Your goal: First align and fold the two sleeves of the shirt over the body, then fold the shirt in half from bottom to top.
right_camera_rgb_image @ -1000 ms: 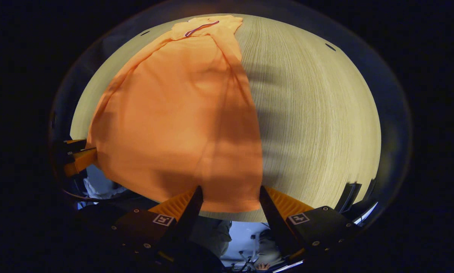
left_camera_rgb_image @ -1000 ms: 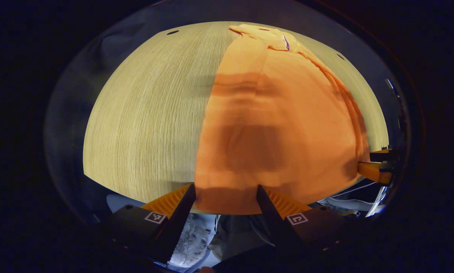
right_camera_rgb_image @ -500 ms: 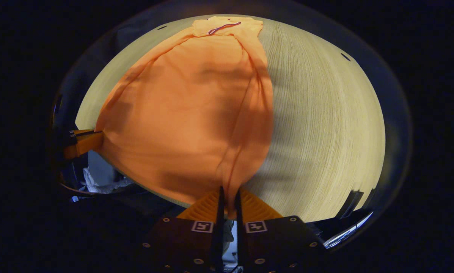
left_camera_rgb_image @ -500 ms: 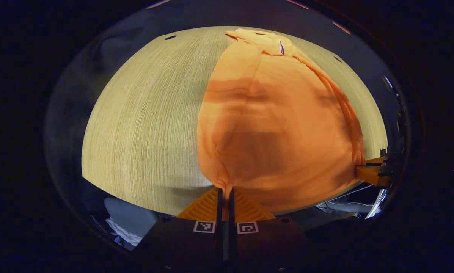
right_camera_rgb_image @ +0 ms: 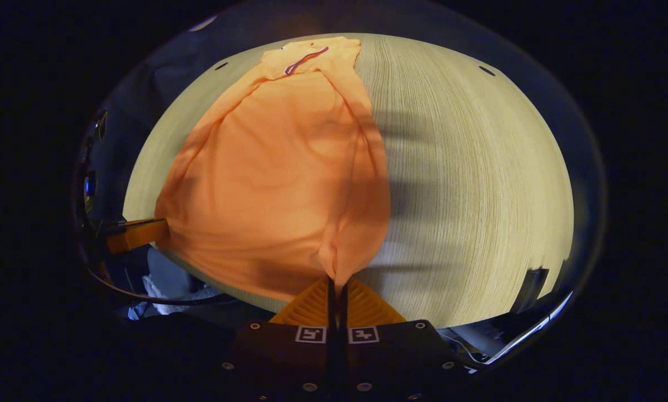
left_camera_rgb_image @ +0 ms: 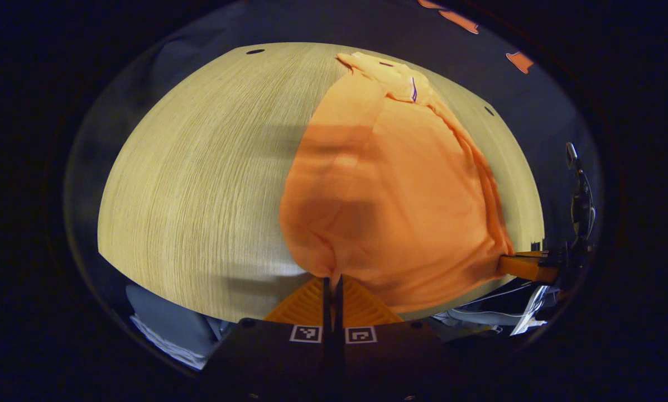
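Left gripper view: the left gripper (left_camera_rgb_image: 332, 279) has its fingers clenched together on the near left corner of the shirt's hem, the cloth puckered and drawn up just ahead of the tips.
Right gripper view: the right gripper (right_camera_rgb_image: 336, 281) is likewise clamped on the near right corner of the hem, with a gathered ridge of fabric rising from the pinch.
Other gripper, farther off: from each camera the opposite gripper appears at the far corner of the hem, touching the cloth edge.
Shirt (left_camera_rgb_image: 400, 190): orange, lying lengthwise on the table (left_camera_rgb_image: 200, 184), collar end far from the grippers, hem at the near table edge.
Shape: a long narrow panel with fairly straight sides; no sleeve sticks out, and a lengthwise seam or fold line runs down the body, so the sleeves look already folded in.
Surface: mostly flat, with soft ripples near the two pinched corners and a rumpled collar area with a thin dark line at the neck.
Progress: sleeve folding appears done; both bottom corners are gripped.
Left to do: carry the hem up to the collar end and lay it flat, judging by the still full-length body.
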`<state>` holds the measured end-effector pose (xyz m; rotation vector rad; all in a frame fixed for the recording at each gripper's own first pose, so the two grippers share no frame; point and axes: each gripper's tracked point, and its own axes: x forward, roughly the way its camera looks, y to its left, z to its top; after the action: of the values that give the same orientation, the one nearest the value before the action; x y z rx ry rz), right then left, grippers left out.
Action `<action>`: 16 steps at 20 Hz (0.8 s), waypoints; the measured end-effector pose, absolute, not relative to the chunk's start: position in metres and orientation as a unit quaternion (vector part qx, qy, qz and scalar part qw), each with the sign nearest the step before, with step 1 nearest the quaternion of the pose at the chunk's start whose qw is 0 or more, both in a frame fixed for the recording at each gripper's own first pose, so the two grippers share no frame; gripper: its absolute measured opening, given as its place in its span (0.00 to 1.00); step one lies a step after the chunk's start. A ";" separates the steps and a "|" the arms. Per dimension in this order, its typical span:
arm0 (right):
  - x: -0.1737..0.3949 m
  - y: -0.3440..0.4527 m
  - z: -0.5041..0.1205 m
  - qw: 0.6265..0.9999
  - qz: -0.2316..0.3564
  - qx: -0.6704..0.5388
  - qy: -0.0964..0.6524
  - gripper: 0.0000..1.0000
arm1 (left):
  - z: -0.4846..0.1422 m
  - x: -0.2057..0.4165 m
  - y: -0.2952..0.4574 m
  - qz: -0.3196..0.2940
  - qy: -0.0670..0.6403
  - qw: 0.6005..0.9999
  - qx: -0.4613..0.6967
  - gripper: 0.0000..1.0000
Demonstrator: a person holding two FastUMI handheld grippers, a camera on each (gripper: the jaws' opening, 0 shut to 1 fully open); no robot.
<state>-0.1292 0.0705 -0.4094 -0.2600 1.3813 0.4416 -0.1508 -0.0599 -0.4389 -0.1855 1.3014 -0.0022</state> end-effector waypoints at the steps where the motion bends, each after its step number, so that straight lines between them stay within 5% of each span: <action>1: -0.123 0.075 -0.403 0.747 0.202 -0.114 0.623 0.00 | -0.433 -0.144 -0.065 -0.005 0.600 0.794 -0.095 0.01; 16: 0.043 0.125 -0.306 0.828 0.201 -0.022 0.523 0.00 | -0.335 0.049 -0.061 -0.042 0.483 0.866 -0.124 0.01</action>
<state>0.0434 0.1247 -0.3056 -0.0469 1.1101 0.4260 0.0493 -0.0607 -0.3349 -0.2595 1.0127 -0.0882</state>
